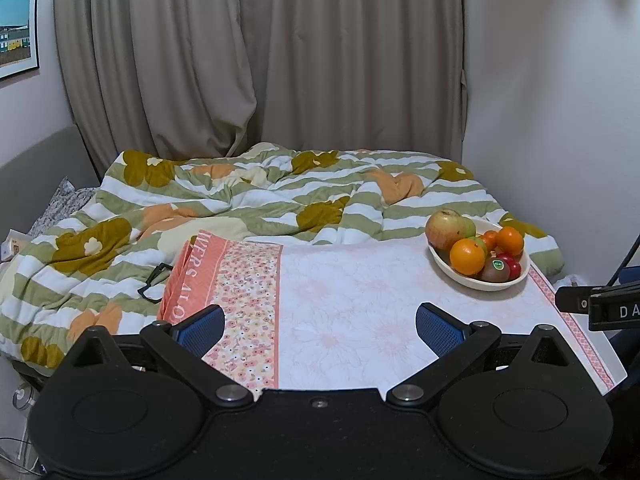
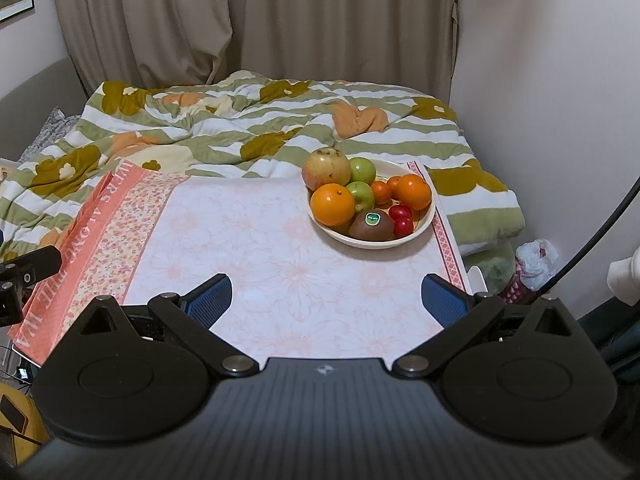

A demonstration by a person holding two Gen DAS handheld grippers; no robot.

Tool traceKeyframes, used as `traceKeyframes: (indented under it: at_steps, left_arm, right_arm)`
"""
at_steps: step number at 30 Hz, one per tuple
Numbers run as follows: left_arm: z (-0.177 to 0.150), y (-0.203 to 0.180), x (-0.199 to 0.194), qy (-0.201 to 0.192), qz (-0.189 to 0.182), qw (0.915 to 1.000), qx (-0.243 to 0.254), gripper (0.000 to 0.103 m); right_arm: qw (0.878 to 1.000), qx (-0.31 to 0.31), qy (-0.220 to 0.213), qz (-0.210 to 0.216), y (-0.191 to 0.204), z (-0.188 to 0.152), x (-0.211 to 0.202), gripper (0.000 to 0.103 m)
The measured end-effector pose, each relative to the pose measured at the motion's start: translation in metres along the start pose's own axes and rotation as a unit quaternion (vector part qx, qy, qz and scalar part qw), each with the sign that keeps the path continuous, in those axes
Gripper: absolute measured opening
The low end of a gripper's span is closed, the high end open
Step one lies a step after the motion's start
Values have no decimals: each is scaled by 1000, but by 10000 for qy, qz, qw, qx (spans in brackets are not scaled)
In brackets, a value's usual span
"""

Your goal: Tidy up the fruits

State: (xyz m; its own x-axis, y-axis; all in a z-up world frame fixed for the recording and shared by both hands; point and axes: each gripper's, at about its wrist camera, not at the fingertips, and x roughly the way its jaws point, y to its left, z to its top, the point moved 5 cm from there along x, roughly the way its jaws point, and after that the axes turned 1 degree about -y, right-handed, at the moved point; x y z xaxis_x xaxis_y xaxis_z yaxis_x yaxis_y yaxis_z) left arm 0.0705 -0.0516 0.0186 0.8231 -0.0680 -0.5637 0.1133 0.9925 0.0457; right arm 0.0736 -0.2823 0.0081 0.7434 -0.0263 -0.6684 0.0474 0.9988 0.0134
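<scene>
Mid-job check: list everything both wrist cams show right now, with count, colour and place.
bowl: 1, cream, far right of the table
apple: 1, red-yellow, back left of the bowl
green fruits: 2, green, beside the apple
oranges: 2 large, orange, front left and right side of the bowl
small citrus: at least 1, orange, bowl centre
kiwi: 1, brown, green sticker, bowl front
red fruits: 2, red, right of the kiwi
tablecloth: 1, pink floral, covering the table
quilt: 1, green-white striped, bed behind
curtain: beige, back wall
glasses: 1, black, on the quilt
left gripper: open, empty
right gripper: open, empty
</scene>
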Motion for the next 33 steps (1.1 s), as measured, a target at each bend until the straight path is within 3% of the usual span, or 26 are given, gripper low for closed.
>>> traceKeyframes:
  at_steps: [33]
  left_arm:
    - [-2,-7,4,-17,-83,10000,-46,103]
  right_arm:
    - [10000,80,17,32,-5,-7,6,103]
